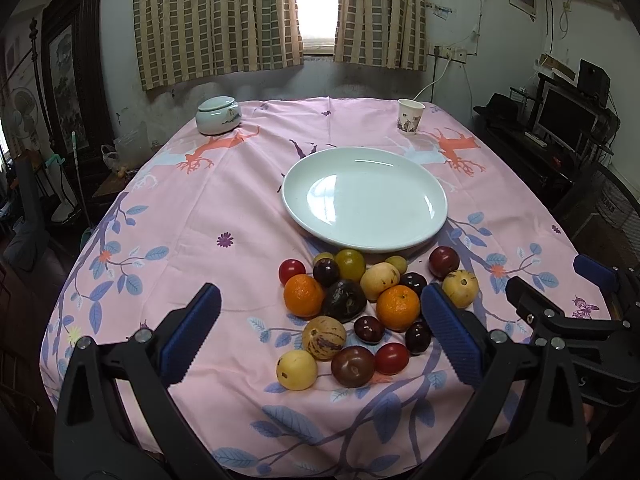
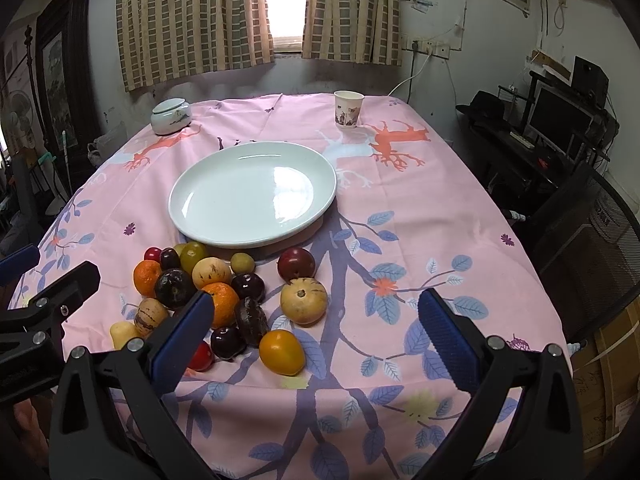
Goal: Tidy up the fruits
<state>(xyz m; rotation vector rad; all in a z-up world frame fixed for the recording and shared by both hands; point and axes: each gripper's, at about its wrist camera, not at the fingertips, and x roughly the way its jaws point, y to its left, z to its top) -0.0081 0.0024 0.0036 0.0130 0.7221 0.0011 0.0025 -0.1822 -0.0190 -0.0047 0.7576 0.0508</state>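
A pile of fruit lies on the pink tablecloth just in front of an empty white plate (image 1: 360,196) (image 2: 252,200). It holds two oranges (image 1: 303,295) (image 2: 222,304), striped pale melons (image 1: 324,337) (image 2: 304,300), dark plums (image 1: 444,261) (image 2: 297,264), red tomatoes (image 1: 392,358) and a yellow-orange tomato (image 2: 281,352). My left gripper (image 1: 320,296) is open above the near side of the pile, holding nothing. My right gripper (image 2: 316,300) is open too, just right of the pile, its left finger over the fruit. Each gripper shows in the other's view (image 1: 556,280) (image 2: 52,268).
A lidded ceramic jar (image 1: 218,115) (image 2: 171,116) stands at the far left of the table and a paper cup (image 1: 410,117) (image 2: 348,110) at the far right. A black mesh chair (image 2: 592,240) and a desk with a monitor (image 2: 558,120) stand to the right.
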